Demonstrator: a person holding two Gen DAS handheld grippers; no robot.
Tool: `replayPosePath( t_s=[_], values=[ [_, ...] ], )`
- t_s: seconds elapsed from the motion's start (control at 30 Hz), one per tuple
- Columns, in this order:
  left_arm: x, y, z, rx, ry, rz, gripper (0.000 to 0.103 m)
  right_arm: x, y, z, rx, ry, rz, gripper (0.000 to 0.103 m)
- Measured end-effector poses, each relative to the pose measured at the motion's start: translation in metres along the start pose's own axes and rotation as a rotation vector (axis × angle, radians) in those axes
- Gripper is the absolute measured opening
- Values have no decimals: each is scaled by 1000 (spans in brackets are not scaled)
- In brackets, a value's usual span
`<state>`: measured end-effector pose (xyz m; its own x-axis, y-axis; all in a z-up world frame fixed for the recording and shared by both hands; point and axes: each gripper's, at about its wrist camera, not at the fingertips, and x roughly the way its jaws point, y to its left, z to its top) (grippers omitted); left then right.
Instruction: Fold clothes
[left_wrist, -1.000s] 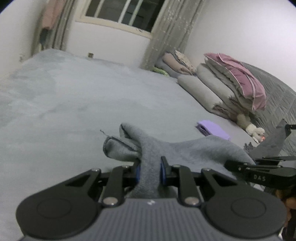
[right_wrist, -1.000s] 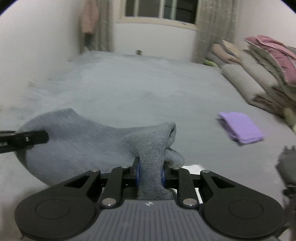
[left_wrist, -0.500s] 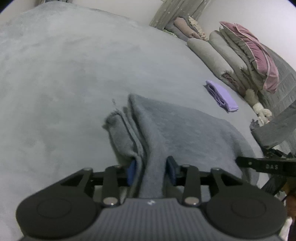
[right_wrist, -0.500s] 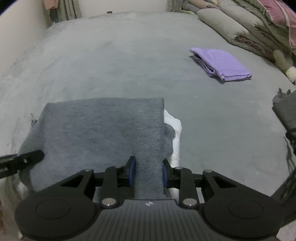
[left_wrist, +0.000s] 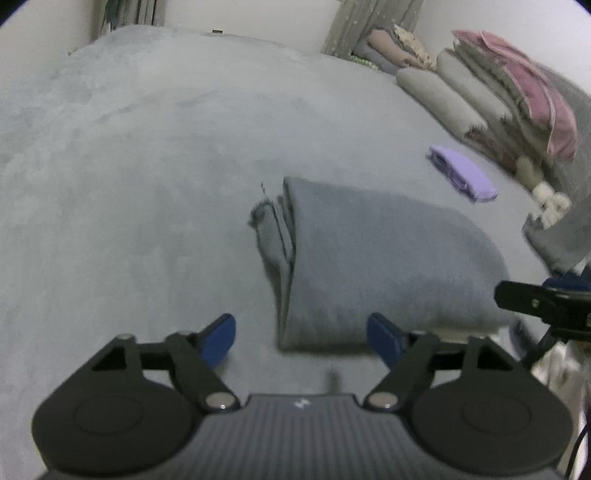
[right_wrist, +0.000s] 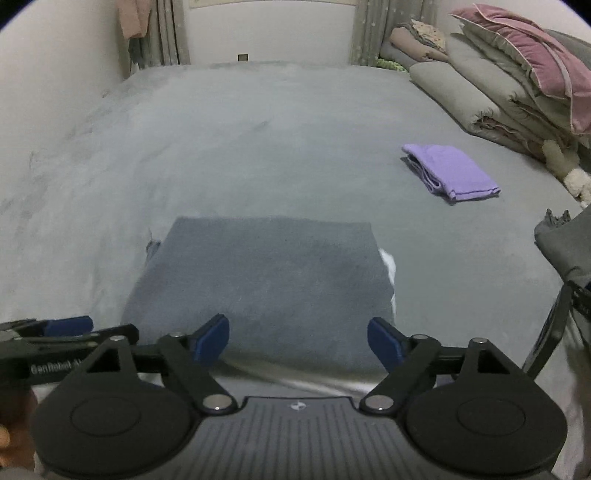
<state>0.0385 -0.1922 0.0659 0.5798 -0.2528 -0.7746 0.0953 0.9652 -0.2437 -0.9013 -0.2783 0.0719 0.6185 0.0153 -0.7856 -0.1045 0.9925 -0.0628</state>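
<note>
Now, left wrist view: your left gripper (left_wrist: 301, 338) has just been opening and stands wide, its blue pads (left_wrist: 218, 338) clear of cloth; the near edge of the folded grey garment (left_wrist: 376, 258) lies just beyond the gap, not pinched. The garment rests flat on the grey bed cover (left_wrist: 147, 147), layered edges showing along its left side. A folded purple cloth (left_wrist: 461, 173) lies well apart to the right, near the stacked bedding (left_wrist: 498, 96). Your right gripper's finger enters at the right edge. Right wrist view: your right gripper (right_wrist: 297, 341) has also just been opening; its jaws stand spread, released, with the grey garment (right_wrist: 266, 280) lying flat just ahead of the pads (right_wrist: 384, 341), touching neither that you can tell. White fabric (right_wrist: 388, 262) peeks out at the garment's right edge. The purple cloth (right_wrist: 452, 171) sits farther right.
</note>
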Motion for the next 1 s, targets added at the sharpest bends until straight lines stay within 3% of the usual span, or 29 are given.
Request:
replayPosePath(
  t_s=[0.2, 0.53, 0.83, 1.0],
  values=[
    [-20, -19, -22, 38, -34, 109, 103, -3, 7, -25, 3, 7, -44, 92],
    [-43, -29, -36, 71, -102, 205, 103, -24, 26, -52, -13, -74, -88, 99],
    [-47, -20, -44, 104, -125, 234, 103, -32, 34, -65, 8, -152, -92, 102],
    [-44, -19, -43, 94, -123, 234, 103, -29, 34, -61, -3, -144, -77, 103]
  ],
)
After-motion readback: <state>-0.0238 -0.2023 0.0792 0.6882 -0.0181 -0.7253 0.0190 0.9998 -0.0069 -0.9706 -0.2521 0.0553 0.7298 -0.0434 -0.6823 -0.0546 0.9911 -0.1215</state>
